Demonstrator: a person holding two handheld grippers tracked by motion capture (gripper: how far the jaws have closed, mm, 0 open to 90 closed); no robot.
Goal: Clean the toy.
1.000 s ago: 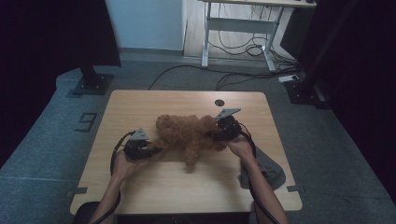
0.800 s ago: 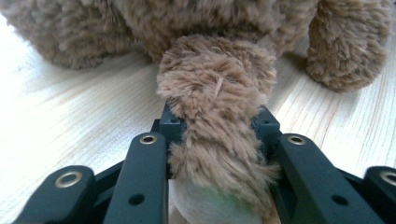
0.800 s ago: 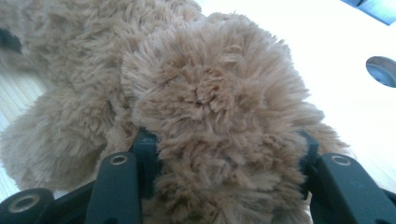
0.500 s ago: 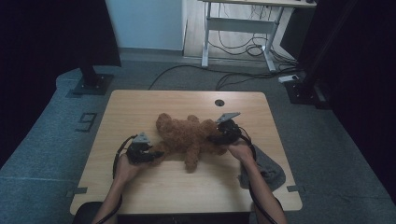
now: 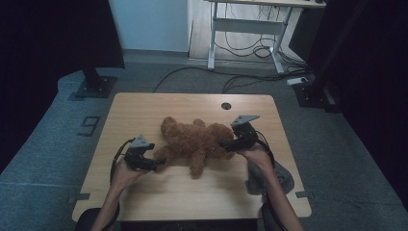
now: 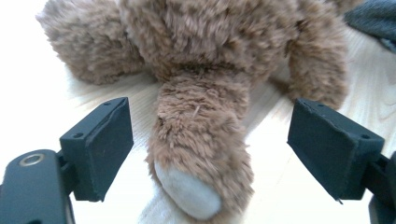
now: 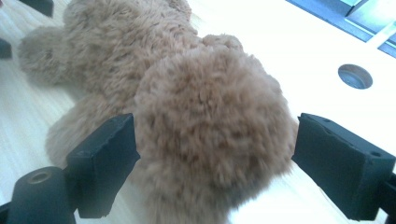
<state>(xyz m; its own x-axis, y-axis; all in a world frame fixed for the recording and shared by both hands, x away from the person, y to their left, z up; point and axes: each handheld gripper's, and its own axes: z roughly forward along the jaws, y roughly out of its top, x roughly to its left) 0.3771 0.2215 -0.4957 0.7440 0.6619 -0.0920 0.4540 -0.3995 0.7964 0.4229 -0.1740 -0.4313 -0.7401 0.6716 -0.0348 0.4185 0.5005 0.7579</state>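
Left gripper [image 6: 210,154]: jaws spread wide, just been opening; clear gaps on both sides of a limb of the brown fluffy plush teddy bear [image 6: 201,70], pale sole pad nearest the camera, nothing pressed. In high view, left gripper [image 5: 156,163] low at the bear's near-left limb, held in the left hand [image 5: 126,174].

Right gripper [image 7: 215,168]: jaws likewise wide, just been opening; a rounded furry bulge of the bear [image 7: 205,116] sitting between the pads, fur brushing the left pad, a narrow gap at the right pad, no squeeze seen. In high view, right gripper [image 5: 225,143] at the bear's right end, right hand [image 5: 256,156] behind it.

Bear [image 5: 195,139] lying flat across the middle of the light wooden table [image 5: 159,108], limbs splayed, one leg pointing toward the near edge.

Farther out: round cable hole [image 5: 225,105] in the tabletop beyond the bear; crumpled grey cloth [image 5: 284,178] at the near right edge, beside the right forearm. Between jaws and bear, no obstruction.
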